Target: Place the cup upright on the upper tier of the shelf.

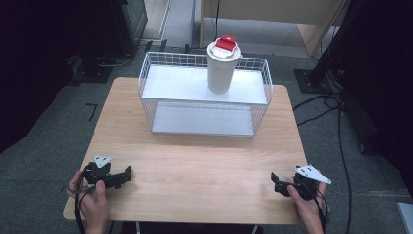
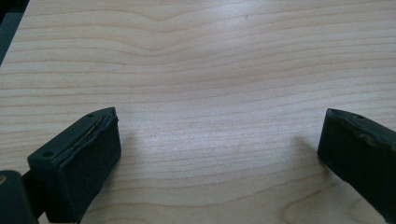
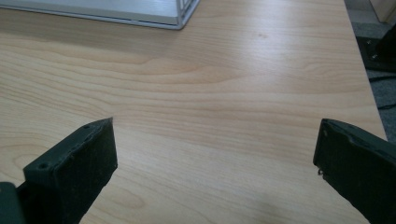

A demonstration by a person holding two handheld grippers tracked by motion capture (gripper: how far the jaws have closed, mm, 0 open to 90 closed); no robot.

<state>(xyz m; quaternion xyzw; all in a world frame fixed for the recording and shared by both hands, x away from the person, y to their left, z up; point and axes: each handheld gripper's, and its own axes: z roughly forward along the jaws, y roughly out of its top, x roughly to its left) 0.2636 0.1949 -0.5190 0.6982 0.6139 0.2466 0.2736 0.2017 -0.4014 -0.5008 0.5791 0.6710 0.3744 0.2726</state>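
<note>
A white tumbler [image 1: 222, 68] with a white lid and a red flip cap [image 1: 226, 43] stands upright on the top shelf of a white wire rack [image 1: 204, 92] at the far middle of the wooden table [image 1: 195, 161]. My left gripper [image 1: 127, 174] rests near the front left corner, held by a hand, jaws wide apart over bare wood [image 2: 219, 130]. Near the front right corner my right gripper [image 1: 274, 181] is likewise open with nothing between its fingers [image 3: 74, 168]. The rack's lower shelf corner [image 3: 154, 14] shows far ahead in the right gripper view.
The rack's lower shelf [image 1: 202, 121] holds nothing. Black cables [image 1: 336, 126] run over the grey floor to the right of the table. A dark stand base [image 1: 311, 80] sits at the back right and dark equipment [image 1: 122, 24] at the back left.
</note>
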